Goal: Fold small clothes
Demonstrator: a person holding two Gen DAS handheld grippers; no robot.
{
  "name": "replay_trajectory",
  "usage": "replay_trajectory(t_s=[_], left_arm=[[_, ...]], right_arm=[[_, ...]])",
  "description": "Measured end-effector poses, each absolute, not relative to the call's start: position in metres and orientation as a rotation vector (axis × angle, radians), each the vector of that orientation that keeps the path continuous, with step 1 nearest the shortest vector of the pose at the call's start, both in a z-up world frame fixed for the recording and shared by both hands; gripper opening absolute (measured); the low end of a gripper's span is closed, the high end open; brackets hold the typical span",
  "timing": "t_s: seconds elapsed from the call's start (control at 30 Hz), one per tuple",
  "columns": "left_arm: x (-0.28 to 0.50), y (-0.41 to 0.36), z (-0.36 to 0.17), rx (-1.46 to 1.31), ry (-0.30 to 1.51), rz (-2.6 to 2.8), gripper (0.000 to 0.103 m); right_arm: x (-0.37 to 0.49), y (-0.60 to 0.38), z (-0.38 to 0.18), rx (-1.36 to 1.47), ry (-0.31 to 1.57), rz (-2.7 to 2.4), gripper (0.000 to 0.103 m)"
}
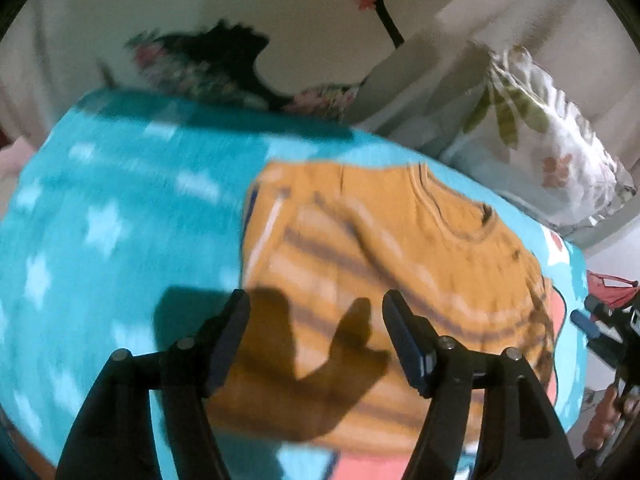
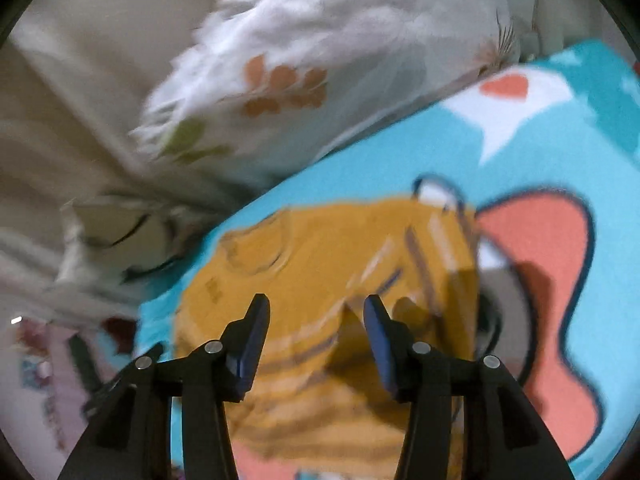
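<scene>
A small mustard-orange top with pale and dark stripes lies folded on a turquoise blanket. Its round neckline points to the far side. My left gripper is open and empty, hovering above the top's near edge. In the right wrist view the same top lies under my right gripper, which is open and empty above it. The right gripper also shows at the right edge of the left wrist view. Both views are motion-blurred.
The blanket has white stars and a pink bow print. A white floral pillow lies just beyond the top, also seen in the left wrist view. Beige bedding lies to the left.
</scene>
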State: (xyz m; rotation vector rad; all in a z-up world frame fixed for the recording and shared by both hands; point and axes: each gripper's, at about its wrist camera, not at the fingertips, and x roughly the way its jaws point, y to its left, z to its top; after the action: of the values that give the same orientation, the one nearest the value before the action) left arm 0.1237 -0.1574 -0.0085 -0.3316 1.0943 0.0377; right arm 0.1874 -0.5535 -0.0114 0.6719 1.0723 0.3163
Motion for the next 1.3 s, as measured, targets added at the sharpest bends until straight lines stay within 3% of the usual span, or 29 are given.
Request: replay_trajectory(t_s=[0.2,0.3,0.5,0.8,1.0,1.3], left_arm=[[0.065,-0.181,-0.023,-0.405,1.141,0.089,0.068],[0.041,-0.190,-0.023,-0.402,1.143,0.125,0.068],[0.015,-0.197,-0.019,-0.412,1.137,0.162,0.068],[0.009,-0.236,-0.025,-0.360,1.147,0.143,0.068],[0.010,-0.258,-0.021,-0.274,1.140,0.135,0.068],[0.000,-0.240,-0.019,-0.245,1.140,0.195,0.068]], right_arm=[[0.156,-0.527,-0.065,0.588,1.182,0.367,0.053],[0.161,-0.538,-0.079,0.546,1.160,0.319,0.036],[0.145,-0.580,-0.048,0.577,1.099,0.253,0.052],[0.095,-0.605,-0.056,0.595,1.116,0.257,0.053],[0.074,-0.577,-0.039,0.411,1.061,0.284,0.053],[0.085,-0.553,-0.067,0.293,1.129,0.298,0.052]])
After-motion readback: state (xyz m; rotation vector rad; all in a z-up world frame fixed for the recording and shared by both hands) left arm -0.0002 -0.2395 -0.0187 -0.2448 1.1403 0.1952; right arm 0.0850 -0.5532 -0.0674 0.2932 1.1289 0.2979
